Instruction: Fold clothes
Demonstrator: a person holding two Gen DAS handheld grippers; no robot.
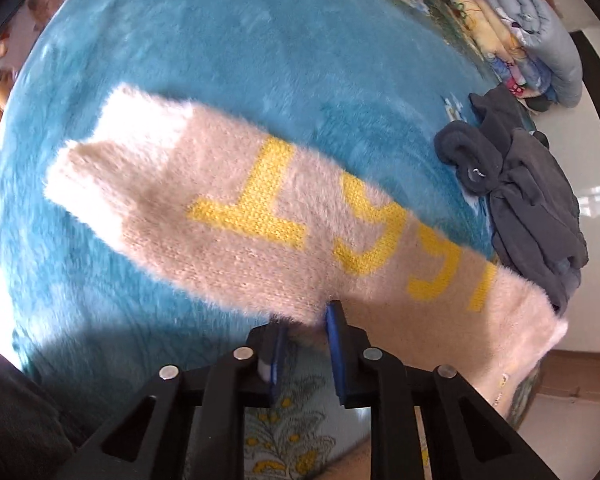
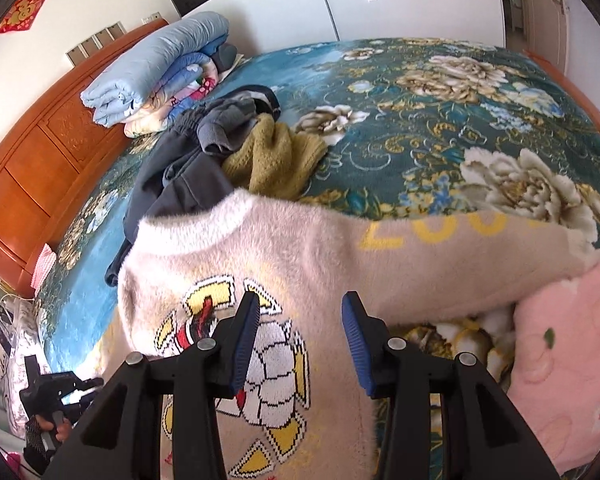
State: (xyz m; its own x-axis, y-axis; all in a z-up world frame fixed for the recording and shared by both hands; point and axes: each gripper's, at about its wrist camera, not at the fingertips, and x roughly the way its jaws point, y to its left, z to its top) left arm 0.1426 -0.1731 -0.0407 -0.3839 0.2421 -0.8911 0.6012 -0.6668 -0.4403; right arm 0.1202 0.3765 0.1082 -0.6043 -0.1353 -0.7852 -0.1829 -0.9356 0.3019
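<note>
In the view from my left wrist, the fluffy cream sweater [image 1: 204, 200] crosses the frame from the middle left down to the lower right, with big yellow letters [image 1: 260, 200] knitted on it. It lies over the teal plush blanket [image 1: 220, 40], which fills the upper part of the frame. At the bottom centre my left gripper [image 1: 306, 340] has its blue pads close together and they pinch the lower edge of the sweater. At the right, a heap of dark grey clothes [image 1: 532, 200] lies just beside the sweater, and at the upper right there is a stack of folded quilts [image 1: 520, 32].

In the view from my right wrist, the wooden headboard [image 2: 40, 160] is at the left, and folded quilts [image 2: 152, 72] rest near it. Below them are dark grey clothes [image 2: 188, 168] and a mustard knit [image 2: 272, 156] on the flowered bedspread [image 2: 460, 100]. The sweater [image 2: 300, 248] fills the centre, with a knitted picture [image 2: 268, 360] on it. My right gripper [image 2: 300, 312] stands with its fingers apart, over the sweater and not pressing it. A pink cushion [image 2: 568, 360] is at the lower right.
</note>
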